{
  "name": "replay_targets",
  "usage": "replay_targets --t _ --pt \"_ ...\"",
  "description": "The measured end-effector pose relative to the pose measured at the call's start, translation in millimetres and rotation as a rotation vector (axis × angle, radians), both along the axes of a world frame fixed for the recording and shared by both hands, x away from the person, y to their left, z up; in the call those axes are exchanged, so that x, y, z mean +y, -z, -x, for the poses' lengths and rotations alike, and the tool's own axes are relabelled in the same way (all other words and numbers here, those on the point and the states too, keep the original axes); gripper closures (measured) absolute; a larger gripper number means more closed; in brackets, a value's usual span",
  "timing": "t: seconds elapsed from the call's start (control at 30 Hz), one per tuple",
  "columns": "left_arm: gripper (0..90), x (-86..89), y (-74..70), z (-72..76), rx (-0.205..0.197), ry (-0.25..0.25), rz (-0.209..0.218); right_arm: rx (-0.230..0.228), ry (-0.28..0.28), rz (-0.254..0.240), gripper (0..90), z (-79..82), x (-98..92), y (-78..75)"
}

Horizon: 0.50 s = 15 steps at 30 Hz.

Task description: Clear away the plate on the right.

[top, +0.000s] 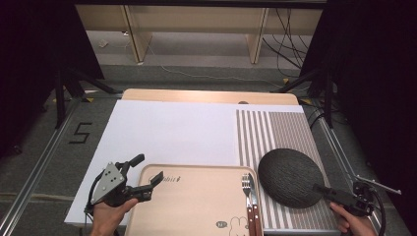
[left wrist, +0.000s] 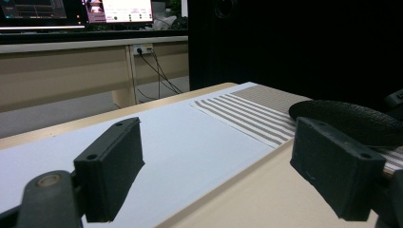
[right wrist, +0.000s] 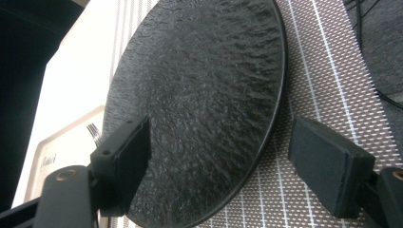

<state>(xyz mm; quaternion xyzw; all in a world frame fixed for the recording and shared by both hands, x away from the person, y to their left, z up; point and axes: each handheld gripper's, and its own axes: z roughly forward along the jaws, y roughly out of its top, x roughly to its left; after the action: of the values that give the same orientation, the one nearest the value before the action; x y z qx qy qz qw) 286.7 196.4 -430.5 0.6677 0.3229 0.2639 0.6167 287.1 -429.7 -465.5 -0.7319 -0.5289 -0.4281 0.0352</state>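
Observation:
A dark, rough-surfaced round plate (top: 290, 177) (right wrist: 204, 95) (left wrist: 351, 118) lies on a striped placemat (top: 280, 128) (right wrist: 323, 71) at the right of the table. My right gripper (top: 319, 189) (right wrist: 221, 142) is open at the plate's near right rim. One jaw is over the plate and the other over the mat, neither pressing. A beige tray (top: 196, 206) (left wrist: 266, 199) sits at the front with a fork (top: 246, 186) and a knife (top: 254, 196) at its right end. My left gripper (top: 147, 168) (left wrist: 218, 147) is open and empty across the tray's far left corner.
A white sheet (top: 167, 132) (left wrist: 190, 142) covers the table's left and middle. The plate stands close beside the tray's right edge. Metal rails run along the floor on both sides, a "5" is marked on the floor (top: 80, 132) at left, and cables (top: 290, 34) lie beyond the table.

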Motion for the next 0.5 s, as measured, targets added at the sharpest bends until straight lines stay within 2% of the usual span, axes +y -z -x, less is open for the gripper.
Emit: replay_targets --t 0.1,0.2,0.23,0.27,0.3,0.33,0.37,0.4,0.47,0.5 --pt "16.9 0.0 0.0 0.0 0.000 0.000 0.000 0.001 -0.010 0.013 23.6 -0.9 0.4 3.0" --pt "16.9 0.1 0.0 -0.1 0.000 0.000 0.001 0.014 -0.006 0.005 23.7 -2.5 2.9 4.1" --pt "16.9 0.2 0.1 -0.1 0.000 0.000 0.000 0.007 -0.023 -0.007 23.6 -2.0 2.2 4.2" --pt "16.9 0.1 0.1 -0.2 0.000 0.000 0.001 0.012 -0.023 0.011 23.9 -2.8 3.1 5.6" --pt "16.9 0.1 0.1 -0.1 0.000 0.000 0.000 0.021 -0.031 -0.005 25.1 -2.9 3.0 5.5" --pt "16.9 0.0 0.0 0.0 0.000 0.000 0.000 0.021 -0.023 -0.006 25.9 -4.0 3.8 7.0" --pt "16.9 0.1 0.0 0.0 -0.001 0.000 -0.001 0.026 -0.040 0.003 26.0 -3.9 3.4 7.7" --pt "16.9 0.1 0.2 -0.2 0.000 0.000 -0.002 0.020 -0.029 -0.017 26.6 -4.7 5.0 7.7" --pt "16.9 0.1 0.4 -0.2 0.001 -0.001 -0.002 0.042 -0.032 -0.022 27.5 -4.7 6.2 7.8" --pt "16.9 0.0 0.3 -0.1 0.000 -0.001 -0.003 0.038 -0.031 -0.031 27.7 -4.9 5.9 7.5"
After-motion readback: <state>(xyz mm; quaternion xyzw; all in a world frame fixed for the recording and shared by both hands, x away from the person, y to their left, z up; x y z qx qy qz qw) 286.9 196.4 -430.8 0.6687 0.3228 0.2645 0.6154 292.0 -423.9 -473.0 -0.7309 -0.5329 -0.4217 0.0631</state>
